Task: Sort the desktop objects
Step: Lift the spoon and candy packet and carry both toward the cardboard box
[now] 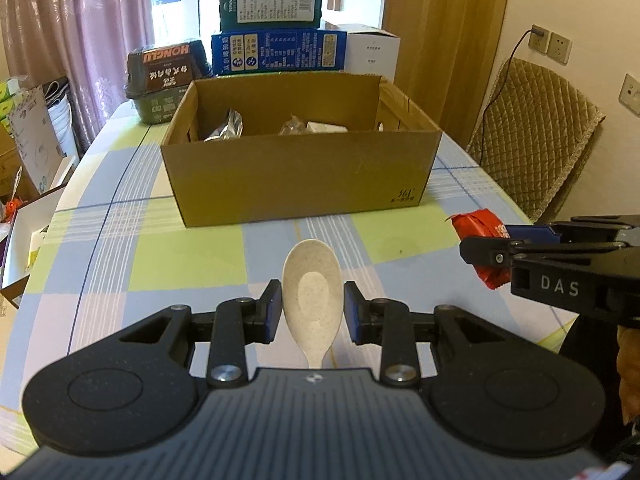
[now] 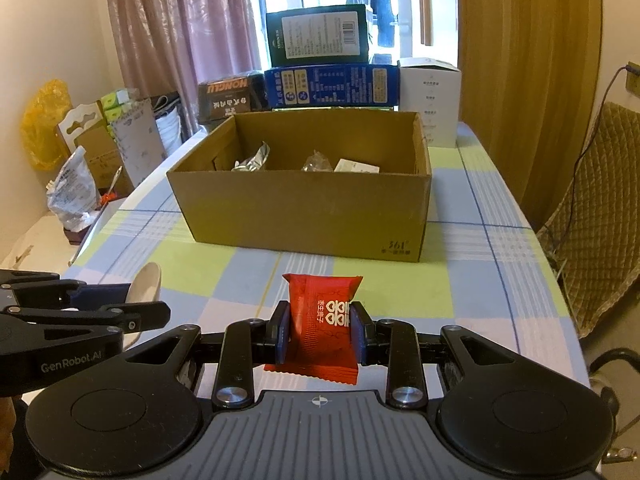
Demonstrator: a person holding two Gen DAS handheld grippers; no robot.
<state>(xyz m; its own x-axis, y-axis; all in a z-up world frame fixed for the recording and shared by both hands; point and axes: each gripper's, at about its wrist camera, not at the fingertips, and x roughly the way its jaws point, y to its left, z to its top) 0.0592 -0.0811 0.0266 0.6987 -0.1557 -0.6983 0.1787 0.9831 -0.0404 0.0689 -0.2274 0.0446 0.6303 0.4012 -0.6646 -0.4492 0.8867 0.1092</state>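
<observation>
1. My left gripper [image 1: 312, 312] is pinching a spoon [image 1: 313, 292]. The spoon is creamy white with tiny dark specks. Its round bowl faces up and points at the cardboard box [image 1: 296, 176].
2. My right gripper [image 2: 320, 334] is pinching a red packet [image 2: 320, 324]. The packet is shiny, with white letters and zigzag ends.
3. Both things are on the near side of the box, apart from it, over the checked tablecloth [image 2: 472, 280].
4. The box is brown and open on top. Inside it I see a silver bag [image 2: 252, 162], a crinkly clear wrapper [image 2: 318, 162] and a small white box [image 2: 357, 166].
5. Behind the box, more boxes [image 1: 276, 28] are stacked up.
</observation>
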